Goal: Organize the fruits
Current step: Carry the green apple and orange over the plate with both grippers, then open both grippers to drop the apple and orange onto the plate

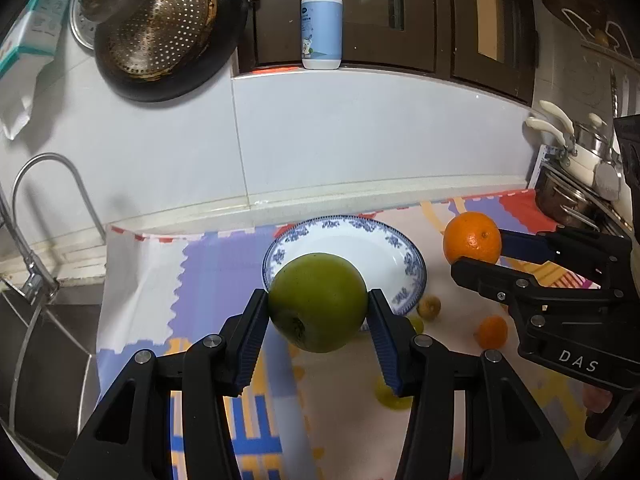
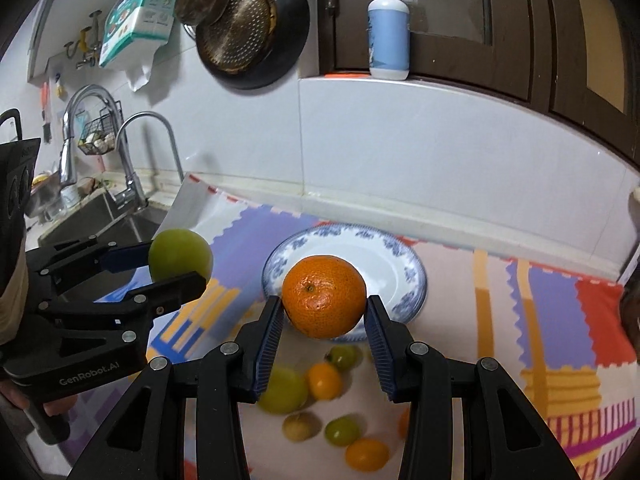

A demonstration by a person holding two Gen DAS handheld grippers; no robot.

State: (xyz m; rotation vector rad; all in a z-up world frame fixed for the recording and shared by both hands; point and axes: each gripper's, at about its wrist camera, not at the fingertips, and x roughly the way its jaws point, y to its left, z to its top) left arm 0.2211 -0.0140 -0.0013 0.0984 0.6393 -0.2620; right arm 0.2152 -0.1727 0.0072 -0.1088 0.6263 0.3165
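Note:
My left gripper (image 1: 318,312) is shut on a green apple (image 1: 318,302) and holds it above the near rim of a blue-and-white plate (image 1: 384,248). My right gripper (image 2: 325,312) is shut on a large orange (image 2: 324,296), held above the plate's near rim (image 2: 404,264). In the left wrist view the orange (image 1: 472,240) and right gripper (image 1: 480,254) are to the right of the plate. In the right wrist view the apple (image 2: 180,254) and left gripper (image 2: 176,264) are to the left. The plate is empty.
Several small green, yellow and orange fruits (image 2: 324,376) lie on the patterned mat (image 2: 560,320) in front of the plate. A sink and faucet (image 2: 132,184) are at left. Pots (image 1: 576,192) stand at right. A soap bottle (image 1: 322,20) sits on the ledge behind.

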